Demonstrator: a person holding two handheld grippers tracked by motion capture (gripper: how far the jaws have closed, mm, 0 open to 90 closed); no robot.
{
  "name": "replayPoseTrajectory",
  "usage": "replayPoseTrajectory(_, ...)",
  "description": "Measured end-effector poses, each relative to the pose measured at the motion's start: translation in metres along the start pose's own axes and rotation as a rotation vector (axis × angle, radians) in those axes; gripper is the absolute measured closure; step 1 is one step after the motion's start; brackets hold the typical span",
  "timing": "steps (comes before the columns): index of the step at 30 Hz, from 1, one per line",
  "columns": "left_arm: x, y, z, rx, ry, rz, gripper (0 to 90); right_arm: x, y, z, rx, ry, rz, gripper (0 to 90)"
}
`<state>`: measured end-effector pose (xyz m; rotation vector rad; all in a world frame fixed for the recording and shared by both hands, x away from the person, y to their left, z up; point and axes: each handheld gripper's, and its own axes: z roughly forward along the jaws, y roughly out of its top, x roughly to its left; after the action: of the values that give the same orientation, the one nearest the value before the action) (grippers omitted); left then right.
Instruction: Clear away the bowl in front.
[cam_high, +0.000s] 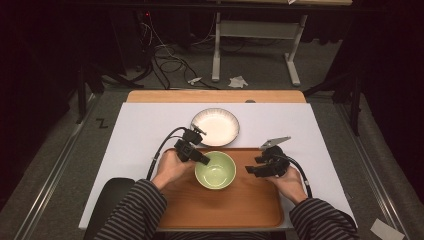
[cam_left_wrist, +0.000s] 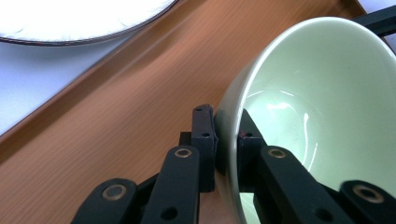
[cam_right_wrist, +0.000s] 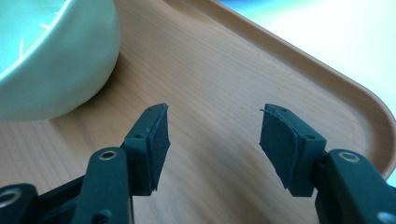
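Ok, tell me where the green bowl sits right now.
In the high view the green bowl sits on the wooden tray, near its far edge, just in front of the white plate, its rim pinched by the left gripper.

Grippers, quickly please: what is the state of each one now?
Left gripper: closed on the rim of the green bowl.
Right gripper: open, holding nothing, above the wooden tray.

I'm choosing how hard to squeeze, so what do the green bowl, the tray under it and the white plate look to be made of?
Green bowl: probably glazed ceramic; its glossy inside shows sharp reflections and the rim is thick.
Tray: looks like wood or wood-look laminate; straight grain lines, matte sheen.
White plate: likely glazed ceramic, smooth and bright with a thin dark rim line; melamine cannot be ruled out.
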<state>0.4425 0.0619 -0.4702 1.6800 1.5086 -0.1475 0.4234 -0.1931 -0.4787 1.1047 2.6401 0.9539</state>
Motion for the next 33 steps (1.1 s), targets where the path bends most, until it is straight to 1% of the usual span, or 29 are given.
replayPoseTrajectory(1,0.0002,0.0,0.0005,-0.002,0.002,0.0,82.8,-0.0003,-0.0001,-0.0002,0.002,-0.002,-0.004,43.6)
replayPoseTrajectory(4,0.001,-0.0005,0.0014,0.002,0.008,0.003,82.8,0.0008,0.0004,-0.0007,0.003,-0.002,0.008,43.5)
replayPoseTrajectory(5,0.0011,-0.0007,0.0016,0.002,0.009,0.003,82.8,0.0005,0.0001,-0.0004,-0.002,0.0,-0.001,43.6)
replayPoseTrajectory(9,0.0009,-0.0012,0.0034,0.005,0.012,0.002,82.8,0.0005,0.0001,-0.0003,0.001,0.0,0.002,43.5)
replayPoseTrajectory(10,0.0011,-0.0014,0.004,0.008,0.013,0.006,82.8,-0.0002,-0.0001,-0.0003,0.003,-0.002,-0.004,43.6)
replayPoseTrajectory(13,0.0016,-0.0019,0.0051,0.008,0.019,0.008,82.7,0.0007,0.0004,-0.0009,0.001,-0.001,0.009,43.5)
replayPoseTrajectory(14,0.0018,-0.0019,0.0054,0.007,0.021,0.007,82.6,0.0005,0.0001,-0.0007,-0.003,0.001,0.001,43.5)
replayPoseTrajectory(27,0.0025,-0.0023,0.0073,0.002,0.021,0.0,82.9,0.0008,0.0002,-0.0003,-0.003,0.003,-0.002,43.6)
replayPoseTrajectory(29,0.0031,-0.0022,0.008,0.002,0.022,0.002,82.9,0.0005,0.0001,-0.0003,0.003,-0.002,-0.001,43.5)
replayPoseTrajectory(32,0.0038,-0.0023,0.0084,0.0,0.023,-0.001,82.9,0.0004,0.0001,-0.0006,-0.003,0.001,0.002,43.5)
replayPoseTrajectory(33,0.0081,-0.0018,0.0042,0.057,0.022,0.057,82.9,0.0005,0.0001,-0.0005,-0.002,0.002,0.0,43.6)
